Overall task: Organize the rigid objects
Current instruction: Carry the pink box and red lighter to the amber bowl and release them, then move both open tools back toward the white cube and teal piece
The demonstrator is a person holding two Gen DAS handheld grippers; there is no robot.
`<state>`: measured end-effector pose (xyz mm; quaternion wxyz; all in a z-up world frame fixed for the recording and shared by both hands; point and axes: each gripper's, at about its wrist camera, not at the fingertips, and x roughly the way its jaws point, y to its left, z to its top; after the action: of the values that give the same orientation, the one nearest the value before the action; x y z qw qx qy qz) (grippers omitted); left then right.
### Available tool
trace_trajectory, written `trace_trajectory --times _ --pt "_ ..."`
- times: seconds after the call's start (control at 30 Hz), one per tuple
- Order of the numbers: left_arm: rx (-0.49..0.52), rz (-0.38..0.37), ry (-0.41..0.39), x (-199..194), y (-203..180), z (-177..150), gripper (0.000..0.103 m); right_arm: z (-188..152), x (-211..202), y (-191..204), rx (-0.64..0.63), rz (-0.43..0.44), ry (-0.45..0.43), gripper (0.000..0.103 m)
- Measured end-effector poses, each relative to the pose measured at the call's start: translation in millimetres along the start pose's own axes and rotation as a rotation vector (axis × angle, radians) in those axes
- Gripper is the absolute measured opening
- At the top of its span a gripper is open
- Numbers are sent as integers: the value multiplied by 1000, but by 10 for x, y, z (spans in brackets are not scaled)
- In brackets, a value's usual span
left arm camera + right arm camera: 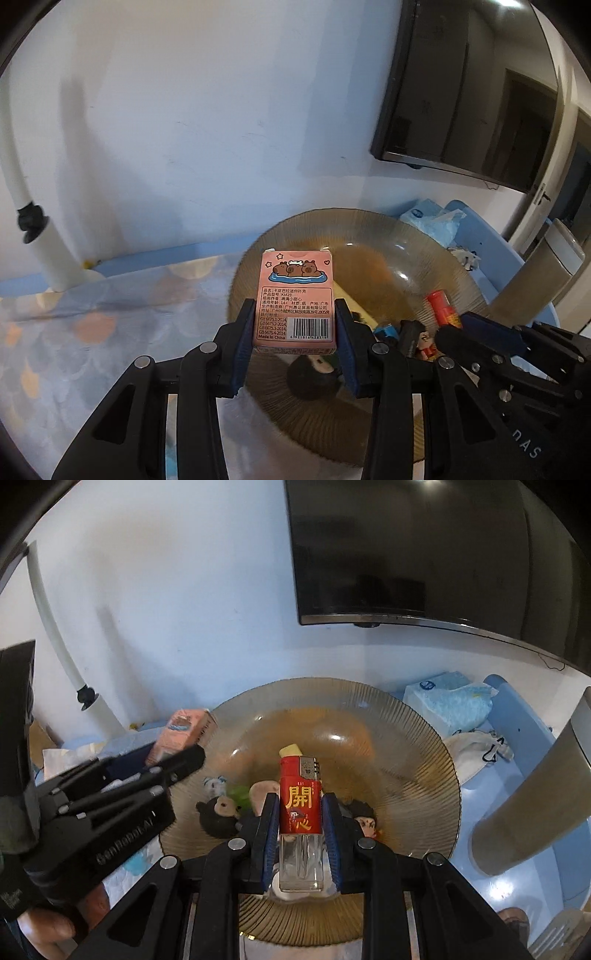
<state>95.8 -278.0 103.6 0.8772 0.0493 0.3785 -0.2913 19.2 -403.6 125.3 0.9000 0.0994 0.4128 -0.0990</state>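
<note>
My left gripper (295,314) is shut on a pink card box (295,295) with a capybara print and a barcode, held upright above the near rim of a ribbed amber glass plate (369,229). My right gripper (300,805) is shut on a red lighter (300,797) with a clear base, over the same glass plate (424,746). On the plate lie a black bear figure (218,814), a dark-haired doll head (364,818), a yellow piece (290,750) and a green bit (240,794). In the right wrist view the left gripper (188,755) with the pink card box (183,731) hangs at the plate's left rim.
The plate rests on a blue table (517,849) with a patterned cloth (92,332). A tissue pack (450,705) and a crumpled white mask (476,749) lie behind on the right. A tall grey cylinder (535,805) stands right. A white pipe (22,184) and a wall television (424,554) stand behind.
</note>
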Motion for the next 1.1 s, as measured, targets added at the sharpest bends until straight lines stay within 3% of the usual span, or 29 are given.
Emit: trace_trajectory --times 0.03,0.07,0.1,0.13,0.17,0.3,0.47,0.6,0.67,0.8,0.93,1.1 --pt "4 -15 -7 -7 -14 2 44 12 -2 -19 8 1 2 25" --pt "9 -27 -13 -23 -31 2 59 30 3 -48 17 5 7 29" --pt "12 -22 -18 -76 -33 -9 67 34 -16 -74 32 8 9 33" --pt "6 -3 -27 -110 -26 -14 75 23 -54 -99 47 6 5 41" --pt "-1 1 -38 -172 6 -24 76 4 -102 -117 57 8 -2 51" --pt "-36 -24 -54 -539 224 -116 76 -110 -294 -83 57 40 -21 55" --pt "-90 52 -85 -1070 631 -382 80 -242 -545 251 23 147 -35 62" --pt "-165 145 -101 -1407 1104 -796 80 -493 -608 779 -105 188 -31 70" --pt "-181 183 -84 -1458 1271 -962 80 -671 -562 1032 -168 171 -23 77" --pt "-245 238 -31 -1422 1653 -1321 80 -1034 -294 1343 -214 183 41 77" --pt "-235 290 7 -1254 1774 -1577 80 -1289 -4 1439 -225 186 83 77" --pt "-212 345 21 -1143 1752 -1734 80 -1429 141 1400 -240 185 72 79"
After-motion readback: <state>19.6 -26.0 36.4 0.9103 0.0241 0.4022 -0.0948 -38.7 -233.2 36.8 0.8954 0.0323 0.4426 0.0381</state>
